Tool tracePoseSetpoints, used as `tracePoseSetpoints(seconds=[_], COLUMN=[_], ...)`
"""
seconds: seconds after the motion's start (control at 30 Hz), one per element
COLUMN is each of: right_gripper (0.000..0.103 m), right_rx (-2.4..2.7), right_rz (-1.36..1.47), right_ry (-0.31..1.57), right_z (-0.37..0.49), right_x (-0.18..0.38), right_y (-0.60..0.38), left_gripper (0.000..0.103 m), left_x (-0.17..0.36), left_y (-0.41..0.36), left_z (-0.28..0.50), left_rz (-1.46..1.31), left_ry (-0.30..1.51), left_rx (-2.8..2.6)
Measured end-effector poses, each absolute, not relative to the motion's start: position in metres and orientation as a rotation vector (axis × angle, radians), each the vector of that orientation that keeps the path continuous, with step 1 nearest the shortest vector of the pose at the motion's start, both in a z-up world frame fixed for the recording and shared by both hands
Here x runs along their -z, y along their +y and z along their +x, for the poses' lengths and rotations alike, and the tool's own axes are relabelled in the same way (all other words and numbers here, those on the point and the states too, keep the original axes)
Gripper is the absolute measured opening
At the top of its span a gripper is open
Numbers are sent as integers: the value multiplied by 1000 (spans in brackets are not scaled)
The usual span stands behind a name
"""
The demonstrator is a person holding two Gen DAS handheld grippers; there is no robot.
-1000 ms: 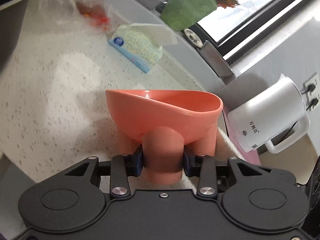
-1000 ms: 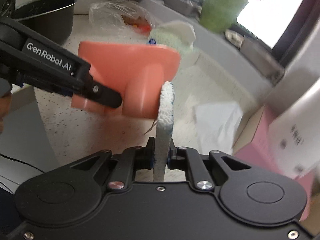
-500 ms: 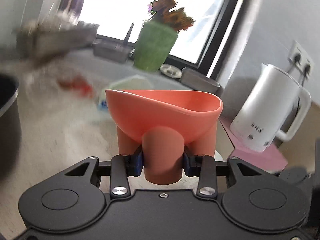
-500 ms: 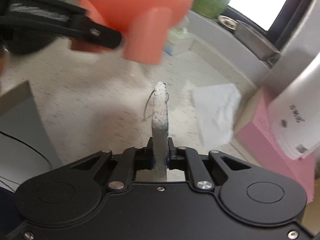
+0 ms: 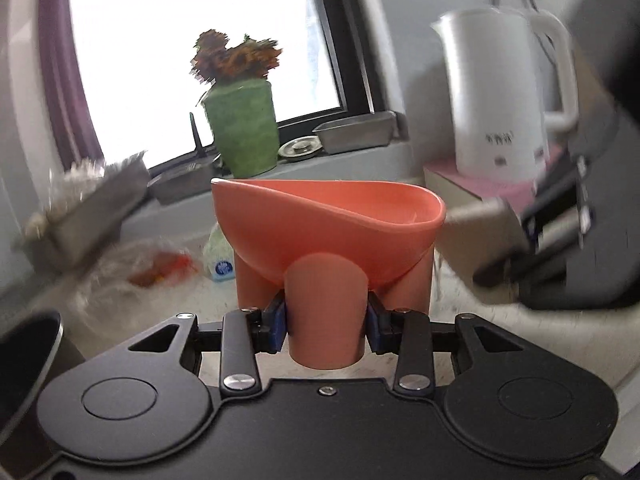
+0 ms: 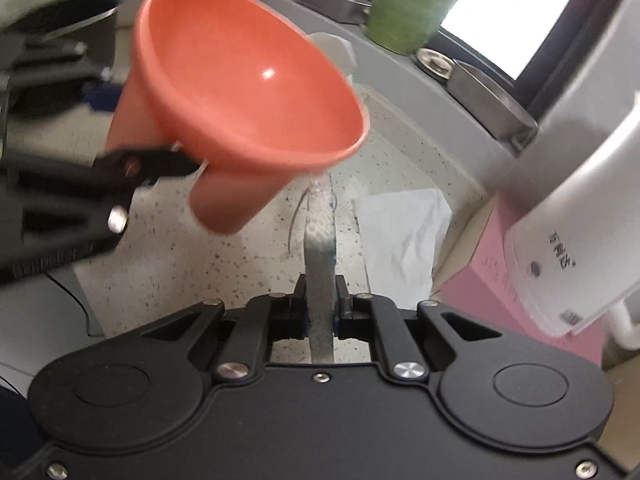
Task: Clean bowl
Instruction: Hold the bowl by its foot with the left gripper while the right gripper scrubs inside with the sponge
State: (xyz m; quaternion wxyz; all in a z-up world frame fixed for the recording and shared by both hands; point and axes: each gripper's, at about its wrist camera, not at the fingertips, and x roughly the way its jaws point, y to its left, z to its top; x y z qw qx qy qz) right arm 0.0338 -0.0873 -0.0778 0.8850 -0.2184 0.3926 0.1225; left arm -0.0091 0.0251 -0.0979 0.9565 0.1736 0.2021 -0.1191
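Coral-orange smooth plastic makes the bowl [image 5: 328, 220], a wide funnel shape with a glossy inside and thick cylinder legs under it. The left gripper [image 5: 326, 330] is partly closed, its blue pads pressing both sides of the front leg, so the bowl is held up above the speckled stone counter [image 6: 224, 256]. In the right wrist view the bowl is tilted, its open mouth facing the camera. The right gripper [image 6: 320, 312] is almost closed on a thin sponge [image 6: 319, 240] that stands on its edge, rough white on top and green lower. The top of the sponge is hidden behind the bowl rim, so I cannot tell if they touch. A white kettle [image 5: 500, 96] stands on a pink box [image 6: 516, 276]; much of the background is blurred.
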Motion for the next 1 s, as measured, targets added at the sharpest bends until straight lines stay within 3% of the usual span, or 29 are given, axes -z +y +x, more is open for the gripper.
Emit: tracePoseSetpoints(seconds=[0.27,0.53,0.83,1.0], right_gripper=[11,12,12,12], right_rx=[-254,-401,-593,-601], right_rz=[-599,-674,-325,-219], right_ry=[707,736,928,937], right_z=[28,20,46,53], right_x=[67,63,45,46], right_y=[-82,-69,-91,-105], left_gripper=[37,37,37,37], left_x=[119,140,168,176], left_y=[6,-7,-18,-18], left_z=[-13,-22,-40,-41], left_rz=[678,1055,1225,1233], left_ry=[377,202,106,103], left_rx=[294,359,466,489])
